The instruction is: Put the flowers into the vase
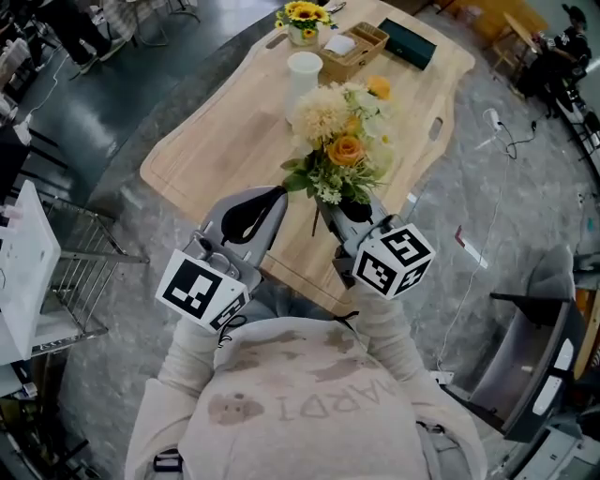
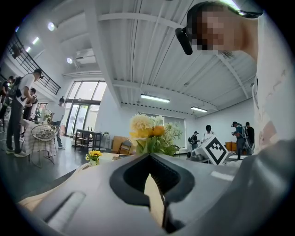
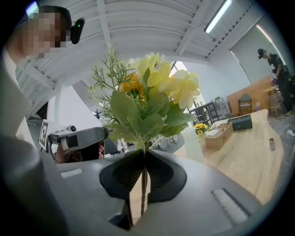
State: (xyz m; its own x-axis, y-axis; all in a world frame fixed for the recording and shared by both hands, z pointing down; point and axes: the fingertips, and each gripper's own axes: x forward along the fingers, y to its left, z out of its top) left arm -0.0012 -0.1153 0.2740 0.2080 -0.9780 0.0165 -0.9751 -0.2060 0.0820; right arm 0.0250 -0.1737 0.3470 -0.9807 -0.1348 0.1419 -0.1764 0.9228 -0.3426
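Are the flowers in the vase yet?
No, the right gripper is shut on the flowers at the stem, and the vase stands apart behind them.

Flowers (image 1: 342, 141) hide the right tongs' (image 1: 345, 214) tips.

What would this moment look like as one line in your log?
right gripper: shut on flowers | left gripper: shut, empty | white vase: on table, no flowers in it

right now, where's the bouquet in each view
Head view: bouquet at centre, stem in the right gripper, above the table.
Left gripper view: centre, mid-height.
Right gripper view: centre, rising from its jaws.
Shared landmark: sunflower pot at the table's far end.
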